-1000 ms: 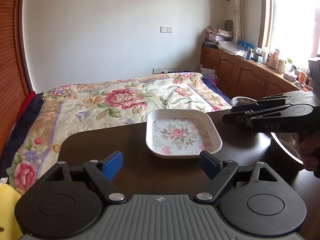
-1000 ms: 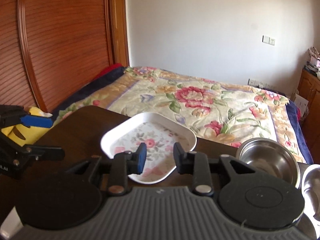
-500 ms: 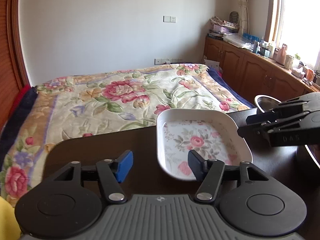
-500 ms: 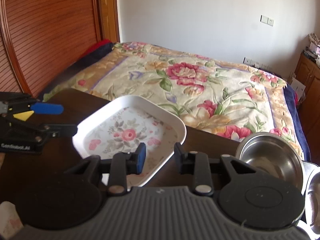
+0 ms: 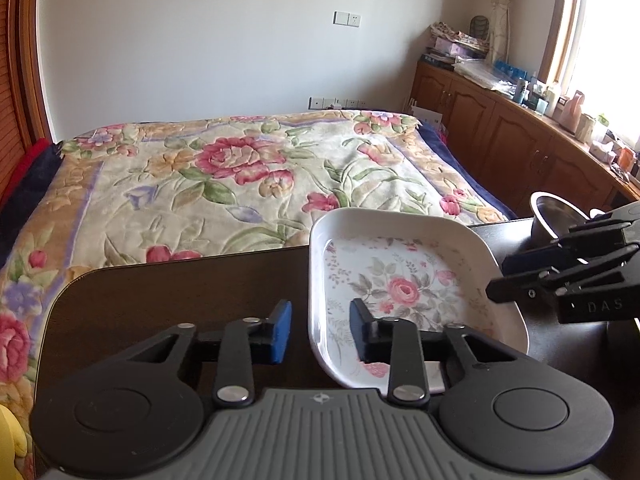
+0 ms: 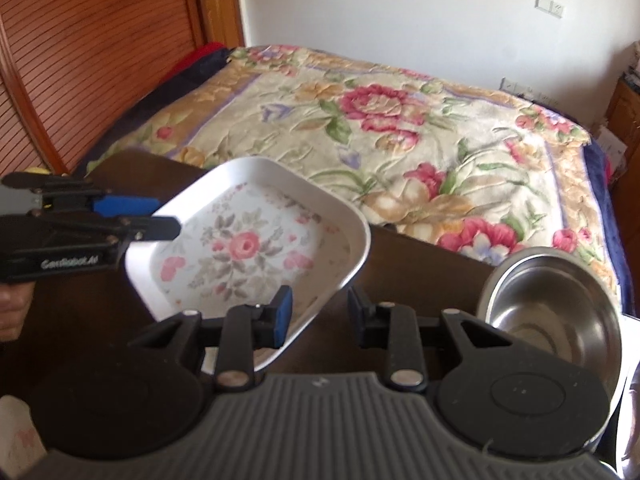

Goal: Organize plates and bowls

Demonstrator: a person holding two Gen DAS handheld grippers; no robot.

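A white square plate with a rose pattern (image 5: 404, 284) (image 6: 248, 248) lies on the dark table (image 5: 160, 300) near its far edge. My left gripper (image 5: 320, 334) is open, and the plate's left rim runs between its fingers with a dark gap beside the blue pad. My right gripper (image 6: 320, 316) is open too, narrowly, and straddles the plate's near right rim. Each gripper shows in the other's view: the left gripper (image 6: 166, 216) at the plate's left corner, the right gripper (image 5: 498, 278) at its right edge. A steel bowl (image 6: 552, 304) (image 5: 548, 216) stands to the right.
A bed with a floral blanket (image 5: 240, 168) lies just past the table's far edge. Wooden cabinets (image 5: 500, 128) run along the right wall, a slatted wooden door (image 6: 100, 40) along the left. A second shiny rim (image 6: 632, 420) shows at the bottom right. A hand (image 6: 12, 312) holds the left gripper.
Both grippers have come in onto the plate from either side. The left gripper's fingers have narrowed around the plate's rim. The right gripper's gap looks unchanged.
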